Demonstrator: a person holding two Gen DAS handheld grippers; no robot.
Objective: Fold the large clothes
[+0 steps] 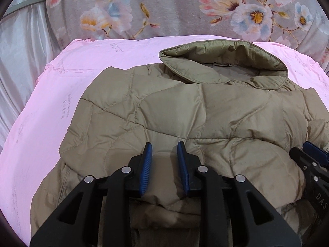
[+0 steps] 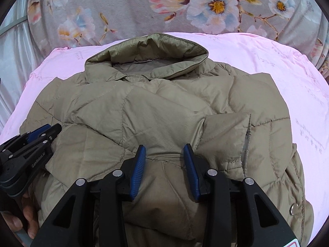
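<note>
A khaki quilted puffer jacket [image 1: 185,111] lies on a pink sheet [image 1: 41,107], collar [image 1: 222,61] at the far end, sleeves folded in over the body. It also shows in the right wrist view [image 2: 156,111], with a folded sleeve end [image 2: 226,131] on its right half. My left gripper [image 1: 164,146] is open, hovering just over the jacket's near part with nothing between the blue pads [image 1: 146,168]. My right gripper [image 2: 164,148] is open too, over the near middle of the jacket. Each gripper shows at the other view's edge: the right gripper [image 1: 312,150] and the left gripper [image 2: 47,130].
A grey floral blanket [image 1: 174,10] lies beyond the pink sheet. Pale satin fabric [image 1: 18,47] hangs at the left. The pink sheet also shows in the right wrist view [image 2: 287,78]. A hand [image 2: 22,220] holds the left gripper's handle.
</note>
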